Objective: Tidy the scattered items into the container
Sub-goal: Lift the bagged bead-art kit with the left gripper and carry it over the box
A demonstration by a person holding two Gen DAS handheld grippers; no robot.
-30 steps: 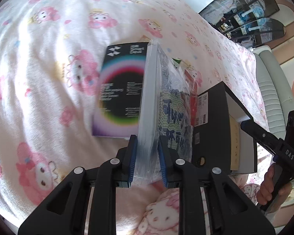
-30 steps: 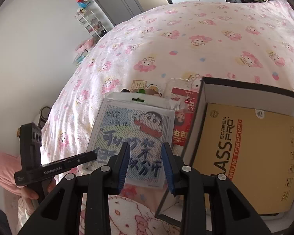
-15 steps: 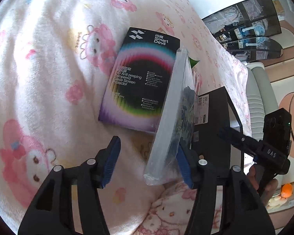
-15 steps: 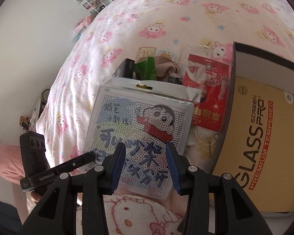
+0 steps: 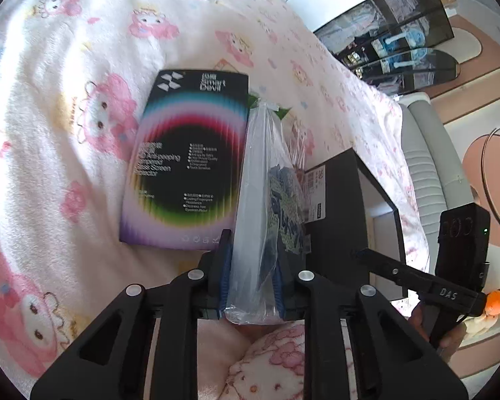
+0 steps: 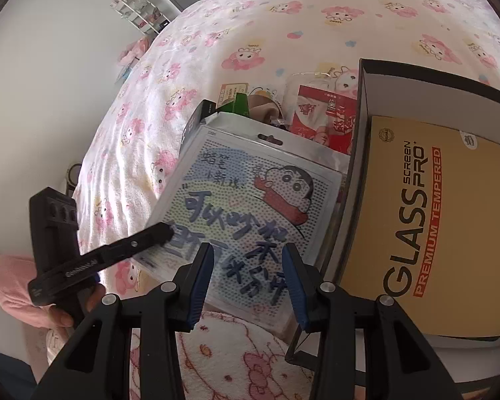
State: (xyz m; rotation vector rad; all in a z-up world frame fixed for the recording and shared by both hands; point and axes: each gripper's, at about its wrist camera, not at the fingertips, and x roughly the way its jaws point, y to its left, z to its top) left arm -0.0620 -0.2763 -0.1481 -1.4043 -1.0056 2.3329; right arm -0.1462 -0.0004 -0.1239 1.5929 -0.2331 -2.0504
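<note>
Beside the box (image 5: 336,200), left gripper (image 5: 251,286) pinches the packet (image 5: 266,200) edge-up, lengthwise away; right gripper (image 6: 248,283) spread.

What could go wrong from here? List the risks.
1. The left gripper pinches only the bottom edge of the cartoon packet; its glossy plastic could slip free.
2. The packet stands beside the black box, so it may catch the wall on the way in.
3. The right gripper hangs open close in front and could knock the packet.

Pink cartoon-print white bedspread (image 5: 50,133), rainbow-ringed black packet (image 5: 186,166)
</note>
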